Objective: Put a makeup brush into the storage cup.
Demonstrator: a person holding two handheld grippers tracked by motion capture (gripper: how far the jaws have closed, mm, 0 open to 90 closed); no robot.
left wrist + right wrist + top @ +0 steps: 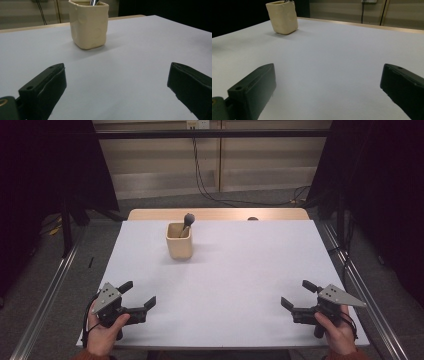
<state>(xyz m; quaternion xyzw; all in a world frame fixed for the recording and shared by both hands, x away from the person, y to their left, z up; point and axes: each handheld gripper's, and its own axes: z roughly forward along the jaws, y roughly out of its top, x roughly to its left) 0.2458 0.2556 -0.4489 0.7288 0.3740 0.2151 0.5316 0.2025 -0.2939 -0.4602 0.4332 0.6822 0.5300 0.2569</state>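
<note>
- We see a cream square cup (179, 241) standing upright on the white table top (240, 285), with a dark round-headed utensil (188, 219) leaning out of it.
- From our left gripper (138, 293) the cup lies well ahead and somewhat to the inner side, well apart from the jaws; in the left gripper view the cup (89, 23) stands beyond the gap between the two black jaws, a little toward the left jaw, with a metal shaft (93, 2) rising from its mouth.
- From our right gripper (294, 293) the cup is farther off still, ahead and well over toward the other hand; in the right gripper view the cup (282, 17) sits far up at the left, above the left jaw.
- Our left gripper's jaws stand spread wide with nothing between them but bare table.
- Our right gripper's jaws are likewise spread wide and hold nothing.
- Both grippers sit low near the near edge of the table, well apart from each other, each held in a hand, left hand (102, 332) and right hand (336, 332).
- Beyond the white top a wooden strip (220, 214) shows at the far edge, and cables (210, 190) trail over the floor behind.
</note>
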